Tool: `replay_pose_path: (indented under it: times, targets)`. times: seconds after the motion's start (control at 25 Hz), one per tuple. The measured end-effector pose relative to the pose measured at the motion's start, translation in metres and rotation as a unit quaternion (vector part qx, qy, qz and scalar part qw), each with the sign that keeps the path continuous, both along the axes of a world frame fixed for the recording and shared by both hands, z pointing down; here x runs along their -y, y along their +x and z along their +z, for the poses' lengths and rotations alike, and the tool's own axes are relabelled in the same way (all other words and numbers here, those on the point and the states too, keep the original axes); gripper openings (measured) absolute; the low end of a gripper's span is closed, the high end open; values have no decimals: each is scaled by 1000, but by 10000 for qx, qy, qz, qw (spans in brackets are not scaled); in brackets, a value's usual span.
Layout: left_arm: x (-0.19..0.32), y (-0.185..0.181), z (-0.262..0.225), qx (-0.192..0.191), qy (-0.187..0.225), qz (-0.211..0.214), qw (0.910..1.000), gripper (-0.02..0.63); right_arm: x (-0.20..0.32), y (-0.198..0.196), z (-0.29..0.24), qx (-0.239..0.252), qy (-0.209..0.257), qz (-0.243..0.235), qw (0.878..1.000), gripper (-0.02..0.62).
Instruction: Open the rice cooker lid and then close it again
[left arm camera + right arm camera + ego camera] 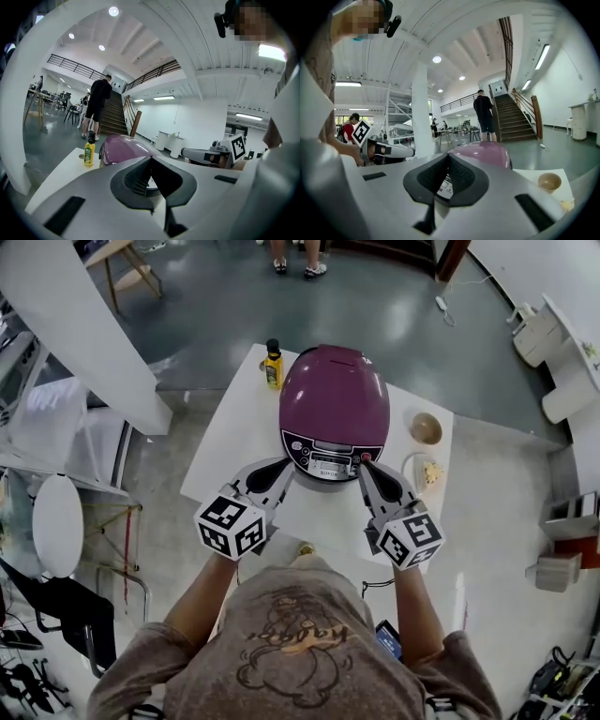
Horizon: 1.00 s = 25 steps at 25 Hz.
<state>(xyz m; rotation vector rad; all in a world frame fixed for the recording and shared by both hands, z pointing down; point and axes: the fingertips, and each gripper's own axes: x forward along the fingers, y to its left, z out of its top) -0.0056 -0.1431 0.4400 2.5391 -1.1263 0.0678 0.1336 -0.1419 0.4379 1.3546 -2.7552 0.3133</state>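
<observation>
The purple rice cooker [334, 404] stands with its lid down on the white table [230, 432], its control panel [327, 461] facing me. My left gripper [287, 470] is shut and empty, its tips by the cooker's front left base. My right gripper [365, 464] is shut too, with its tips at the panel's right end beside a small red button; whether they touch I cannot tell. In the left gripper view the shut jaws meet in front of the cooker [125, 146]. In the right gripper view the panel [444, 185] shows behind the shut pads [459, 174].
A yellow bottle [273, 364] stands at the table's far left corner. A brown bowl [426, 427] and a plate of food [428, 472] sit right of the cooker. A person's feet [298, 263] show beyond the table, and a white pillar [80, 329] rises at left.
</observation>
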Motion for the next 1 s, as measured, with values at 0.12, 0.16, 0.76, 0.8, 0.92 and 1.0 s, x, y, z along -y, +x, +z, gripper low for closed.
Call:
replay_pose_path:
  times: [0.12,0.16,0.76,0.8,0.92,1.0]
  targets:
    - [-12,-6,2,-109,19,53,9999,21,-19,3,3,45,31,357,9993,6]
    - [-15,-8,3,-130,21,64,9999,21,-24,3,4,59,41,452,9990,6]
    - [-46,-31,40,84,412,70,9991,21,-89,20,50,-246,34,1476,9887,3]
    - [-46,-32,40,117,467,69,9988,21,-91,20,53,-266,28,1477,9887,3]
    - [-44,-37,44,185,570,27,9982,21,-94,16,63,-327,-7,1456,9888,3]
    - [-44,-40,47,255,592,-9,9979,21,-94,11,66,-329,-25,1433,9891,3]
